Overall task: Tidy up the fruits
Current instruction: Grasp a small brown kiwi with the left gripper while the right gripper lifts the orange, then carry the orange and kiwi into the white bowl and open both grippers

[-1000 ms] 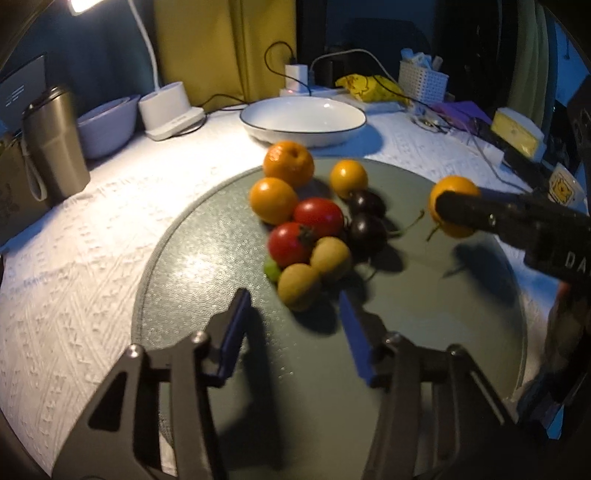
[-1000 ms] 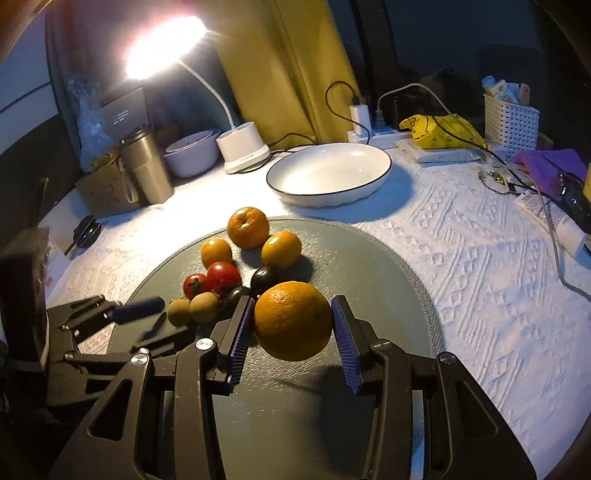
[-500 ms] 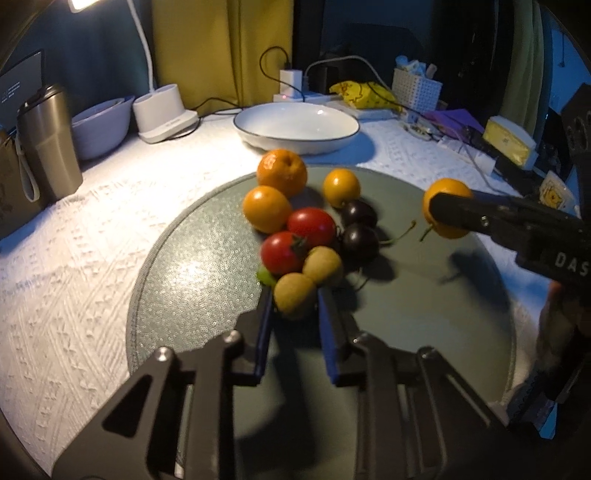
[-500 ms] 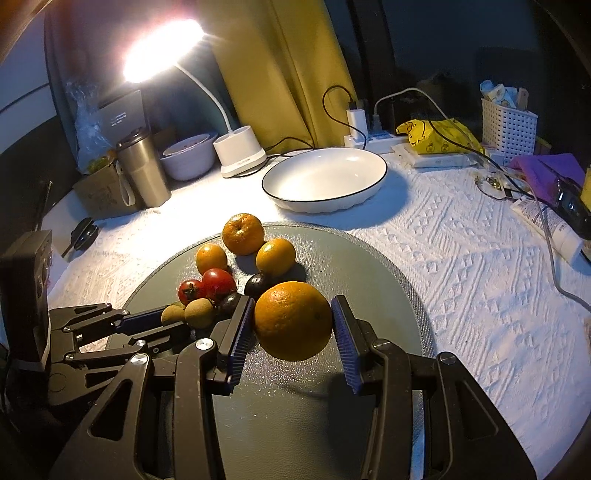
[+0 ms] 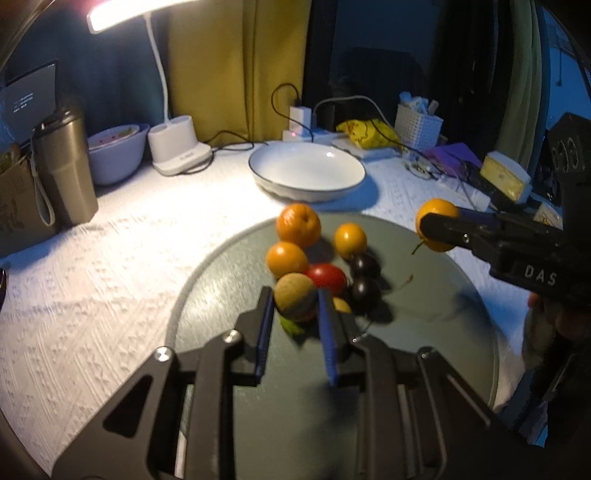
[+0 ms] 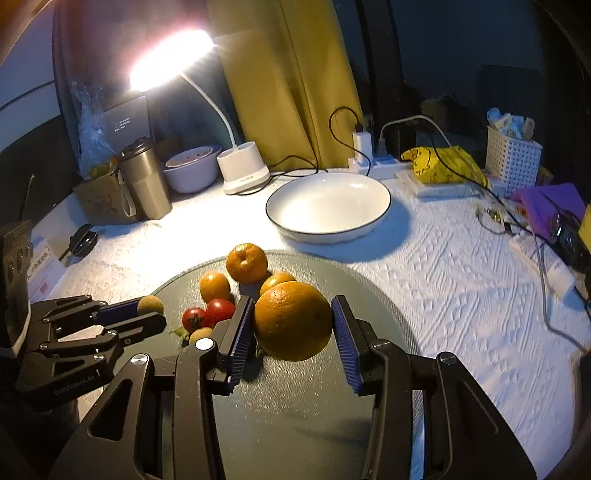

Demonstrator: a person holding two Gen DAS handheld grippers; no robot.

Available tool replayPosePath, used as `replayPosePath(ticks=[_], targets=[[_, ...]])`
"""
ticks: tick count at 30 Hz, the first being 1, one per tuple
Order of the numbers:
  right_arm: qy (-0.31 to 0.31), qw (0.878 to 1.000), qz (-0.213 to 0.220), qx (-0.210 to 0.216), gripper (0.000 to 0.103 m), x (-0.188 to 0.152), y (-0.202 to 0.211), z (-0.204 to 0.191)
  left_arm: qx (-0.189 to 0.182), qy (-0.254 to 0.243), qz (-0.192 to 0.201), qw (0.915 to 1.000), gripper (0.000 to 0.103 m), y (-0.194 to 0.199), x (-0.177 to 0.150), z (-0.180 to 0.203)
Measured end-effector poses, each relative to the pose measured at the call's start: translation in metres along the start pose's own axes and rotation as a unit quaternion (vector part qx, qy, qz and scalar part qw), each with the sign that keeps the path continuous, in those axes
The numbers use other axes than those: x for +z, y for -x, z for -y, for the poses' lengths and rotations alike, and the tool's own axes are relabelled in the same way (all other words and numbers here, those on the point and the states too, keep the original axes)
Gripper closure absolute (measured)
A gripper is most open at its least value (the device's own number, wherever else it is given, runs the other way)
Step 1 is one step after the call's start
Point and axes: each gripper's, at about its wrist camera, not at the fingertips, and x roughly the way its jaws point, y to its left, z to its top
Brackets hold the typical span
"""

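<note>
While pinching a brown kiwi (image 5: 294, 301) in left tongs (image 5: 295, 314), right tongs (image 6: 293, 325) clamped on an orange (image 6: 293, 320), white bowl (image 6: 328, 206) at twelve o'clock.

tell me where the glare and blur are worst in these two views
Left wrist view: motion blur smears the round brownish-green fruit clamped in the left gripper and the pile behind it; the white desk lamp is clipped at the top. Right wrist view: sharper, the big orange in the right gripper is crisp, but the lamp head blows out white; fisheye bends both edges.
</note>
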Motion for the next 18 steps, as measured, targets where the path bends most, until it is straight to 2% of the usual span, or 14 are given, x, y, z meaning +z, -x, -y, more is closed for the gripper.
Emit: replayPosePath(ticks=[10,18], targets=[[0.013,1.000,0.012,-0.008,0.058,0.029,-0.011,0.007,-0.015,0.004,0.024,0.9996,0.079,-0.015,0.036,-0.012],[0.021,1.000,0.016,-0.016,0.058,0.051,-0.028,0.018,-0.028,0.005,0.026,0.9992,0.079,-0.034,0.062,-0.019]])
